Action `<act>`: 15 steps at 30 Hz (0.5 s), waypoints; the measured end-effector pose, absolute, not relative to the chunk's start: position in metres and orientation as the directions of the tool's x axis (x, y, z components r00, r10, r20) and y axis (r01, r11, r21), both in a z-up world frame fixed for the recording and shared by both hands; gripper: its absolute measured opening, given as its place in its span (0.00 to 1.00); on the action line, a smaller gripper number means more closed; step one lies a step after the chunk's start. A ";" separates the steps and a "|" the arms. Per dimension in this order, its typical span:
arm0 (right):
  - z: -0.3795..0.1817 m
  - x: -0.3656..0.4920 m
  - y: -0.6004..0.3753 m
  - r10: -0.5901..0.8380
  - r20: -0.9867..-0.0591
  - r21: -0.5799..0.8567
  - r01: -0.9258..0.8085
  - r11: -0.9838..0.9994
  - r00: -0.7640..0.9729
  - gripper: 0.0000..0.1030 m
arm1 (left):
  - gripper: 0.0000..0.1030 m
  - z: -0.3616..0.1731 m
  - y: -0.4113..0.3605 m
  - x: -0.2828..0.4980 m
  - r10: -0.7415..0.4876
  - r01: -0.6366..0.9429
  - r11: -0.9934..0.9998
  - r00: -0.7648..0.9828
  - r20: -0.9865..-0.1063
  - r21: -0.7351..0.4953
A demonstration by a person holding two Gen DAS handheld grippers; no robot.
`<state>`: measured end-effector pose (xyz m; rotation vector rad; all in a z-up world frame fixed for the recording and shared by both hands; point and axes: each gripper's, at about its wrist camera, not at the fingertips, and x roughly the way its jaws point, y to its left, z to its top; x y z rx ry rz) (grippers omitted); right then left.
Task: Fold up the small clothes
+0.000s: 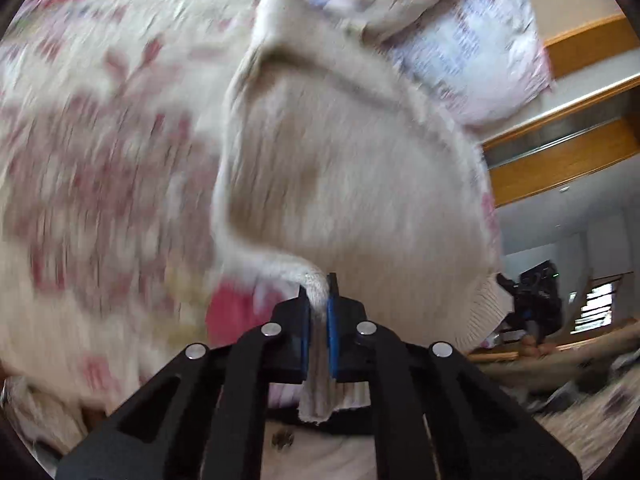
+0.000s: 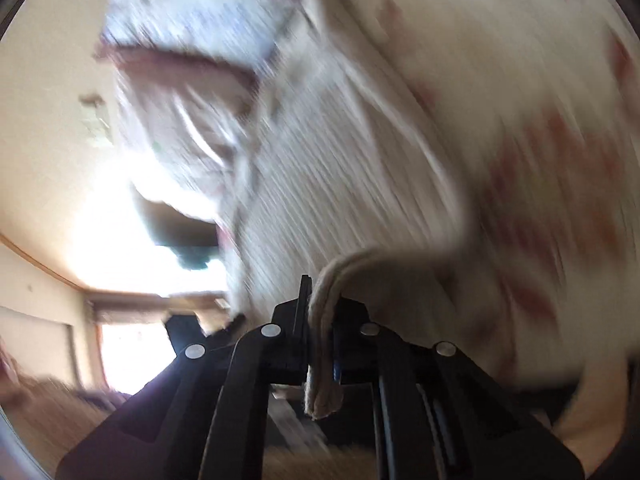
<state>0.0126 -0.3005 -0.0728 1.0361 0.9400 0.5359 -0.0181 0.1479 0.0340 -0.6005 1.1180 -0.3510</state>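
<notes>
A small cream ribbed knit garment (image 1: 344, 168) hangs stretched in the air, blurred by motion. My left gripper (image 1: 319, 292) is shut on one corner of its ribbed edge, which pokes out behind the pads. My right gripper (image 2: 320, 296) is shut on another corner of the same garment (image 2: 340, 200), with a bunched cream hem between the fingers. The right gripper also shows far off at the garment's edge in the left wrist view (image 1: 532, 296).
A cream bedspread with red and pink flowers (image 1: 100, 152) lies behind the garment. A pale blue-patterned pillow or quilt (image 1: 480, 52) is at the top right. Wooden rails (image 1: 560, 160) and a bright window (image 2: 132, 344) lie beyond.
</notes>
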 end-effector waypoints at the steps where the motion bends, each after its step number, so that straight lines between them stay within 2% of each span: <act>1: -0.063 0.026 -0.303 0.753 -0.370 0.902 0.018 0.431 0.545 0.08 | 0.06 0.045 0.154 0.000 -0.549 -0.008 0.788 0.444 -0.708 -0.616; 4: -0.024 0.092 -0.313 0.699 -0.275 0.908 -0.061 0.415 0.660 0.08 | 0.06 0.079 0.170 0.069 -0.536 0.048 0.776 0.575 -0.618 -0.628; 6: -0.005 0.130 -0.317 0.635 -0.236 0.908 -0.066 0.414 0.736 0.09 | 0.08 0.091 0.176 0.116 -0.500 0.031 0.774 0.642 -0.581 -0.632; 7: 0.001 0.150 -0.320 0.591 -0.237 0.906 -0.044 0.421 0.771 0.15 | 0.12 0.091 0.177 0.133 -0.478 0.007 0.778 0.657 -0.583 -0.628; 8: 0.001 0.163 -0.322 0.571 -0.244 0.907 -0.023 0.420 0.784 0.42 | 0.14 0.088 0.179 0.151 -0.463 -0.023 0.774 0.661 -0.590 -0.633; 9: -0.001 0.175 -0.327 0.547 -0.271 0.908 0.021 0.419 0.792 0.59 | 0.25 0.082 0.182 0.166 -0.444 -0.078 0.767 0.651 -0.615 -0.637; 10: -0.003 0.184 -0.326 0.518 -0.305 0.909 0.082 0.408 0.799 0.73 | 0.43 0.077 0.186 0.174 -0.415 -0.135 0.766 0.642 -0.644 -0.628; 13: -0.009 0.178 -0.320 0.531 -0.295 0.917 0.079 0.391 0.794 0.76 | 0.59 0.067 0.200 0.166 -0.422 -0.164 0.739 0.644 -0.638 -0.654; 15: -0.010 0.170 -0.317 0.508 -0.355 0.874 0.086 0.479 0.785 0.77 | 0.63 0.060 0.207 0.156 -0.413 -0.156 0.759 0.636 -0.652 -0.632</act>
